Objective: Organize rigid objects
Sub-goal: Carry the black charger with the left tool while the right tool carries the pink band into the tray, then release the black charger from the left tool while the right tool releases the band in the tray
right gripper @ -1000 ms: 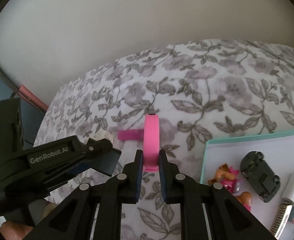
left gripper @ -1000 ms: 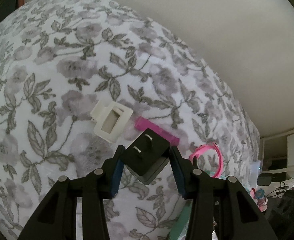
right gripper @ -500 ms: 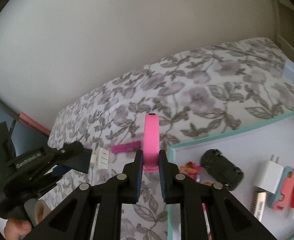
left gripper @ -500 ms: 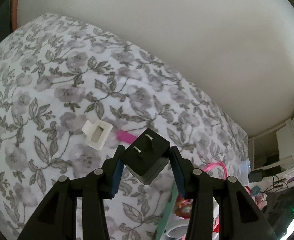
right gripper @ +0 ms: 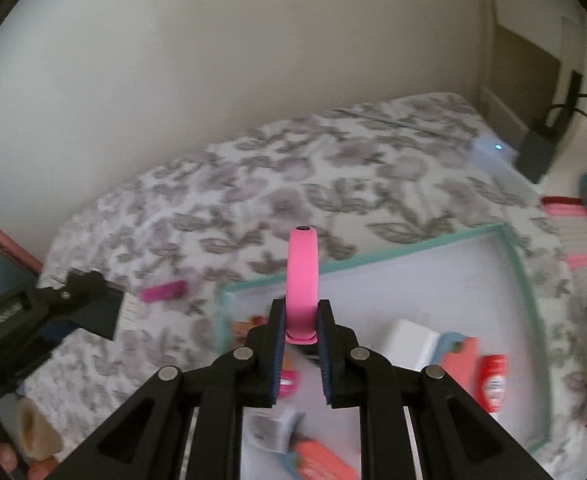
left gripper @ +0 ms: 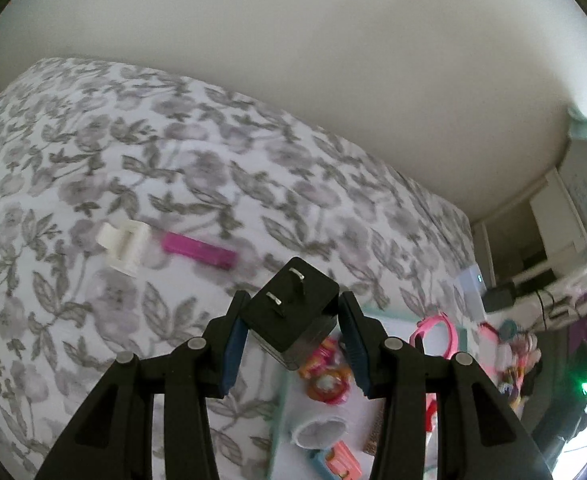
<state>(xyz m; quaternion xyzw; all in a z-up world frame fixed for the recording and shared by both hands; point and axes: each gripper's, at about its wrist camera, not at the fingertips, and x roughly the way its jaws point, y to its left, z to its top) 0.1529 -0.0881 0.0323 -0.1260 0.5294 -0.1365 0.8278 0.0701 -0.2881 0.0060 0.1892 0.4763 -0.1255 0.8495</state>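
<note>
1. Two items in transit: black charger (left gripper: 293, 312) clamped in left gripper (left gripper: 293, 344), prongs up; pink band (right gripper: 302, 280) pinched upright in right gripper (right gripper: 301, 354), over the near left corner of the teal-rimmed tray (right gripper: 521, 264).
2. Partly done, judging by the tray: white charger (right gripper: 409, 342), red tube (right gripper: 492, 376) and toys already inside.
3. Left on the bedspread (left gripper: 173, 160) toward its far edge: white clip (left gripper: 123, 245), magenta stick (left gripper: 199, 250).
4. Charger prongs visible only from the left wrist; tray's far rim only from the right.
</note>
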